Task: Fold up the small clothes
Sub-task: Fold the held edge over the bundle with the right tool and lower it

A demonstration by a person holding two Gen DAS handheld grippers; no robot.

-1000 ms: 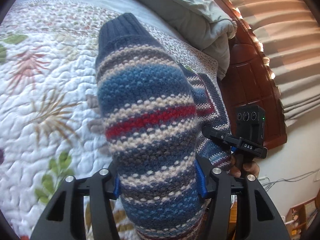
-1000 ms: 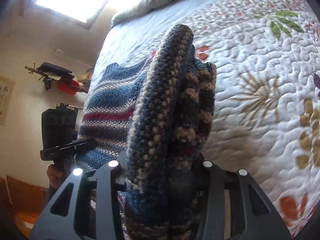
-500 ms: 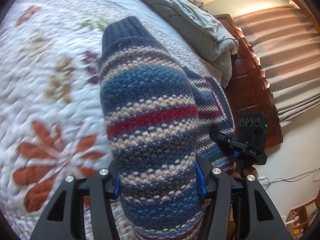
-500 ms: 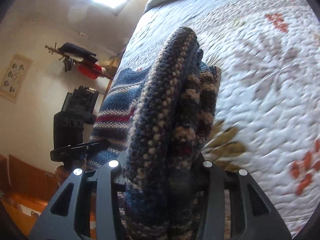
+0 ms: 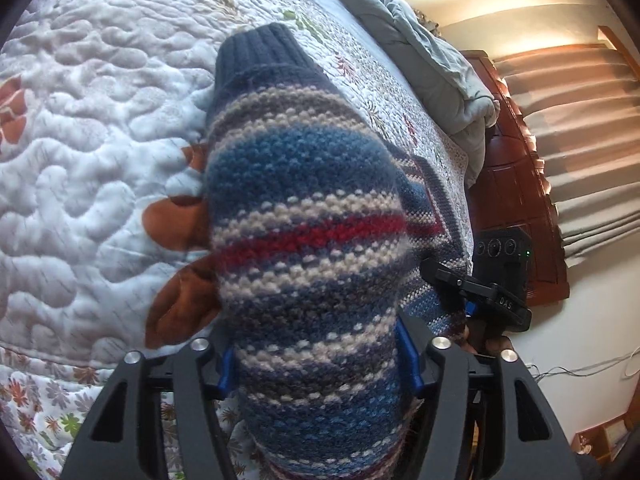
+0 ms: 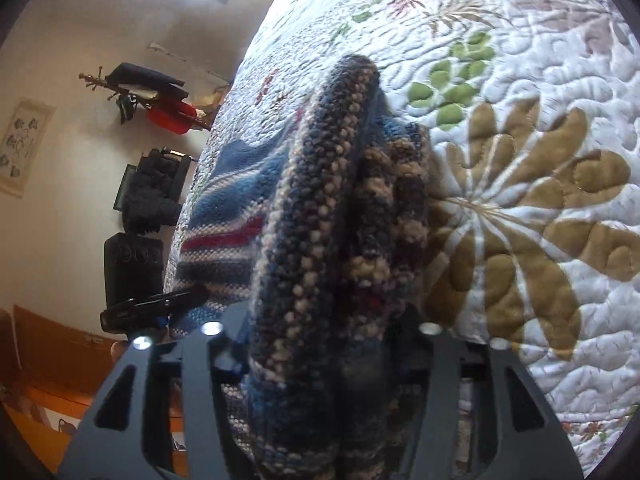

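Left wrist view: left gripper [image 5: 320, 364] clamped on striped knit sweater [image 5: 308, 248], long axis running 6 to 12 o'clock, navy ribbed cuff [image 5: 260, 56] pointing to 12, raised over floral quilt [image 5: 88, 128]; right gripper [image 5: 476, 292] at 4 o'clock. Right wrist view: right gripper [image 6: 324, 360] pinching bunched sweater [image 6: 340, 216], folds aimed toward 12; left gripper [image 6: 156, 308] at 8 o'clock.

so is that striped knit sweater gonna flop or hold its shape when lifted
Likely floppy: the striped knit sweater bunches thickly in the right hand-held gripper and droops beyond the left hand-held gripper. The chunky, fuzzy knit probably won't slip.
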